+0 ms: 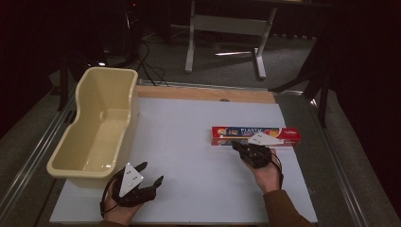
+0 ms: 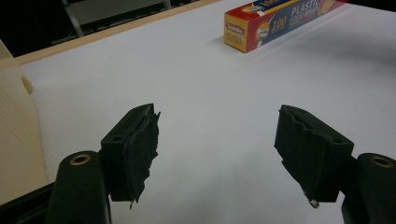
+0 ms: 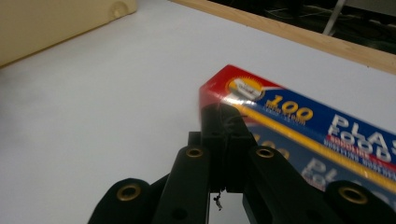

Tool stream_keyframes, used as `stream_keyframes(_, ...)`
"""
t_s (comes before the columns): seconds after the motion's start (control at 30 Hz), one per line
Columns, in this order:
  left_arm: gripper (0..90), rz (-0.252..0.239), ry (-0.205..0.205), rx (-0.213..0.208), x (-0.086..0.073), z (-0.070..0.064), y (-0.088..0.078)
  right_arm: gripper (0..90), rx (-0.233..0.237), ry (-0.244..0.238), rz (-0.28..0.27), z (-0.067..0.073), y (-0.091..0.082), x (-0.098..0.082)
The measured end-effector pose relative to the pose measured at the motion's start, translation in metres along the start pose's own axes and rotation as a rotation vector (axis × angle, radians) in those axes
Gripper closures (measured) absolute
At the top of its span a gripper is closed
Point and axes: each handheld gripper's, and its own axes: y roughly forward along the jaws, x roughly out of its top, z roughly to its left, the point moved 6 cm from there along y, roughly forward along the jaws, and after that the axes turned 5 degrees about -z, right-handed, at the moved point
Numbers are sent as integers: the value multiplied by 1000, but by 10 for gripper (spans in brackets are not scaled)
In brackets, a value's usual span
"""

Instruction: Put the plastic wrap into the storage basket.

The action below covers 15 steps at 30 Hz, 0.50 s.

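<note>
Your left gripper (image 1: 147,176) rests spread wide beside the cream plastic tub (image 1: 97,125); your right gripper (image 1: 235,146), jaws pressed together, touches the long red-and-blue cardboard plastic-wrap box (image 1: 255,135).

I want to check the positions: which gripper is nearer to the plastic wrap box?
The right. The right gripper, jaws shut, sits against the near side of the plastic wrap box at its left end. The left gripper, jaws open, rests apart, beside the cream tub.
</note>
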Motion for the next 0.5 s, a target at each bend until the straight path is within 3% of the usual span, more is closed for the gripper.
stream_keyframes(0.37, 304, -8, -1, -7, 1, 0, -2, 899, -36, -26, 39, -10, 58, 24)
stream_keyframes(0.5, 304, -14, -5, -7, 1, 0, -2, 900, -52, 20, 61, -18, 81, 25)
